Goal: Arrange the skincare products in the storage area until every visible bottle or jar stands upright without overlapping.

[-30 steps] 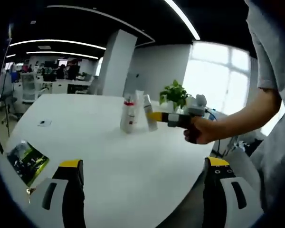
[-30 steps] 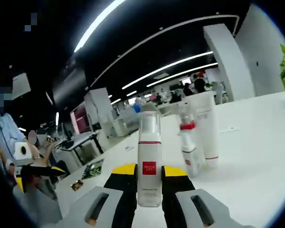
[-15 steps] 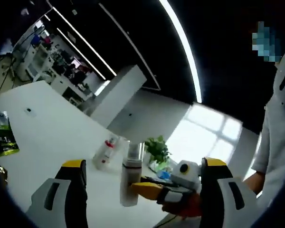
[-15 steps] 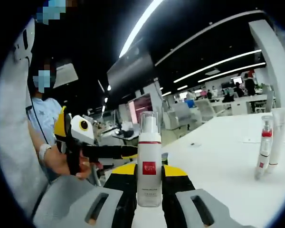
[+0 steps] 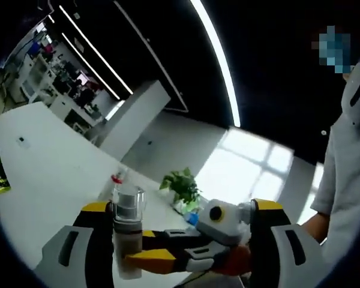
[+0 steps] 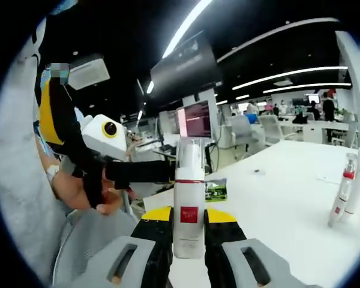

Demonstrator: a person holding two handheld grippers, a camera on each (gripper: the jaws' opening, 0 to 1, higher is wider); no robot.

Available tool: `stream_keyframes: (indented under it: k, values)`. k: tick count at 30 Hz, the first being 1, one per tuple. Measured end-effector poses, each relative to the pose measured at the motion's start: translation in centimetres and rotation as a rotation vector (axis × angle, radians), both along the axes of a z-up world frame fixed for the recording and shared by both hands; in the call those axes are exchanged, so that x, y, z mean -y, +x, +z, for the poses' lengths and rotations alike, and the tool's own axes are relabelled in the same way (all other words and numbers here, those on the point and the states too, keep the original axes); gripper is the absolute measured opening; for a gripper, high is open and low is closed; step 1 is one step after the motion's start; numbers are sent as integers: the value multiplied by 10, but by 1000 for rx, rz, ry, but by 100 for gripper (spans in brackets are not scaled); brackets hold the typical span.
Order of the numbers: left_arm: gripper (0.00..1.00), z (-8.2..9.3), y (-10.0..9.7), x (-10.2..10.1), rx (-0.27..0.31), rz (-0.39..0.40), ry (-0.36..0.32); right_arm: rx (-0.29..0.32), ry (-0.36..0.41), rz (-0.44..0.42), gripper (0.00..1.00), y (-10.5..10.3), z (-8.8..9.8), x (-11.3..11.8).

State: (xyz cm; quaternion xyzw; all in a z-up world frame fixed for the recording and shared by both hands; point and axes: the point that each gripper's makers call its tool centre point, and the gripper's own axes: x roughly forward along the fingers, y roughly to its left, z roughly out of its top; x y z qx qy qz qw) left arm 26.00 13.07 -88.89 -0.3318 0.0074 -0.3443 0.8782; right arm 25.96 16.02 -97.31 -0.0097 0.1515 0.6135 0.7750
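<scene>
Right tool [image 6: 188, 240] clamps a white pump bottle with clear cap and red label [image 6: 188, 210], upright, raised off the white bench [image 6: 288, 204]. Left tool [image 5: 180, 240] jaws spread wide beside it, holding nothing. Two slim bottles [image 6: 347, 192] stand near the far bench edge, labels unreadable.

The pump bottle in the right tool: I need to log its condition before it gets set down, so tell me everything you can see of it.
The pump bottle is a slim white cylinder with a clear cap over its pump head, a thin red band under the cap and a red square label partway down. It looks like glossy plastic, intact. It stands upright, lifted off the white table, clamped between the yellow-tipped jaws of the right tool. In the left gripper view, the left tool is close beside it, jaws apart.
</scene>
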Motion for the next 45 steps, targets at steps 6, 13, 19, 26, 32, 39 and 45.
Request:
stream_keyframes:
  k: [6, 13, 19, 26, 32, 39, 45]
  values:
    - [87, -4, -8, 8, 14, -26, 61, -23, -46, -5, 11, -4, -6, -3]
    - [84, -7, -12, 5, 14, -32, 74, -45, -73, -11, 11, -9, -8, -6]
    - [78, -18, -11, -7, 6, 3, 166, -32, -59, -104, 11, 5, -7, 5]
    - [80, -45, -14, -24, -21, 51, 361, -48, -45, -226, 10, 35, -11, 28]
    - [72, -85, -14, -43, -129, 61, 556, -70, -38, -330, 11, 67, -12, 50]
    - [72, -112, -17, -42, -185, 23, 668, -80, -38, -411, 11, 96, -10, 70]
    - [72, -133, -18, -38, -219, 16, 674, -75, -51, -489, 11, 118, -22, 90]
